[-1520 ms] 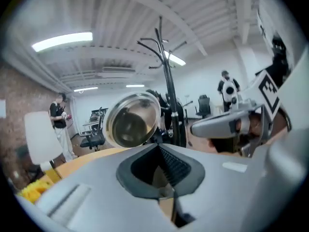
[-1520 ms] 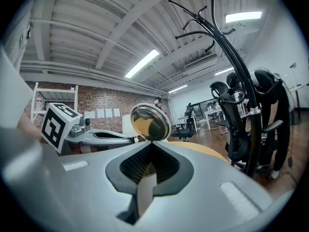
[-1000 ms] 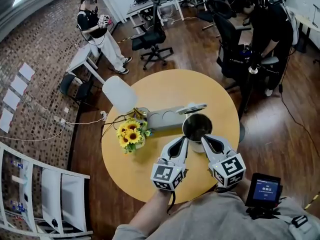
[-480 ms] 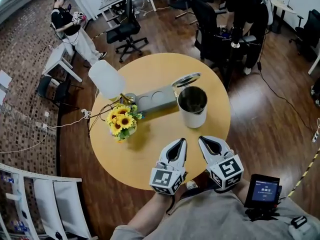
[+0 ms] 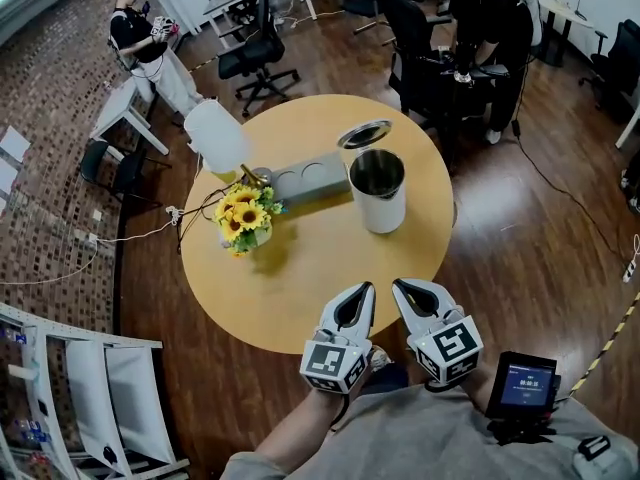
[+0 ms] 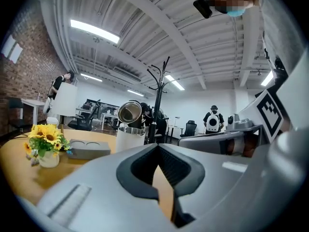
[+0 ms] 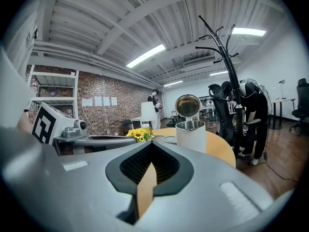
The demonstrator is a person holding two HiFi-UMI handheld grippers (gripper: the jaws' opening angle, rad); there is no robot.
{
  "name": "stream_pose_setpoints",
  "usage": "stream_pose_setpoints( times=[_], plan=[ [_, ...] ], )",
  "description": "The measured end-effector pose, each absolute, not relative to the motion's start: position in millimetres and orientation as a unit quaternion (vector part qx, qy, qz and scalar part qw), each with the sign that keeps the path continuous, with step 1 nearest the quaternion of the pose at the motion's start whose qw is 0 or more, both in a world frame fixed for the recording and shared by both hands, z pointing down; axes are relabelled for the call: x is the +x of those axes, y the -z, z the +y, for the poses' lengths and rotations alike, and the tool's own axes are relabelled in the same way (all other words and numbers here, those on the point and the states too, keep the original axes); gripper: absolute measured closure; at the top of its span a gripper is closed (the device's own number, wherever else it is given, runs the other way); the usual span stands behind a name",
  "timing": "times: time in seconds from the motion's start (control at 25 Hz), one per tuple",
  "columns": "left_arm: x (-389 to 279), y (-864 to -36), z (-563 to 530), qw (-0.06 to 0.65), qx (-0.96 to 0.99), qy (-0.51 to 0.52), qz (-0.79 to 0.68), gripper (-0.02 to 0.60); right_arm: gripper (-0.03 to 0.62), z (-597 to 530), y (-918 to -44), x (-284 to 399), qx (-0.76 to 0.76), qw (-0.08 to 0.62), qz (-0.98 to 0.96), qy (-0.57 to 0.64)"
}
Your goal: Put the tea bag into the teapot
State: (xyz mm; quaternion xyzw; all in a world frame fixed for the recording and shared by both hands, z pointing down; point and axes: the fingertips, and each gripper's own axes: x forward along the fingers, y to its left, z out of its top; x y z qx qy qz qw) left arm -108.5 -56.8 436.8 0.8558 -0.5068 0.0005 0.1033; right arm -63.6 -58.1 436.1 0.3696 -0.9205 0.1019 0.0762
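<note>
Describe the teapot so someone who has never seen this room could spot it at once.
Look at the round wooden table. On its far right side, beside a grey tray and some sunflowers, stands the teapot. It alone is a white cylinder with a dark open mouth and a shiny lid flipped up.

Teapot [image 5: 383, 208] inside dark, contents untellable; white shelf [image 5: 100, 393] cut off.

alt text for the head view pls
The left gripper and right gripper hover shut and empty over the near edge of a round table. Farther on stand an open-lidded white teapot, a grey tray, sunflowers and a lamp.
</note>
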Motion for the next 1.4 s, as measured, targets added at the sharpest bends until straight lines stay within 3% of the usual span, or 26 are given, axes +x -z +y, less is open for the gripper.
stream_pose_setpoints(
  times=[0.76,1.4],
  plan=[
    [-9.9,-460.5,88.6,0.115,0.82,-0.033,-0.56,0.58,0.585,71.5,-460.4,38.5,0.32,0.065,-0.935,-0.138],
    [-27.3,-436.8,134.5,0.088,0.84,-0.016,-0.536,0.58,0.586,120.7,-443.6,16.3,0.343,0.074,-0.929,-0.115]
  ],
)
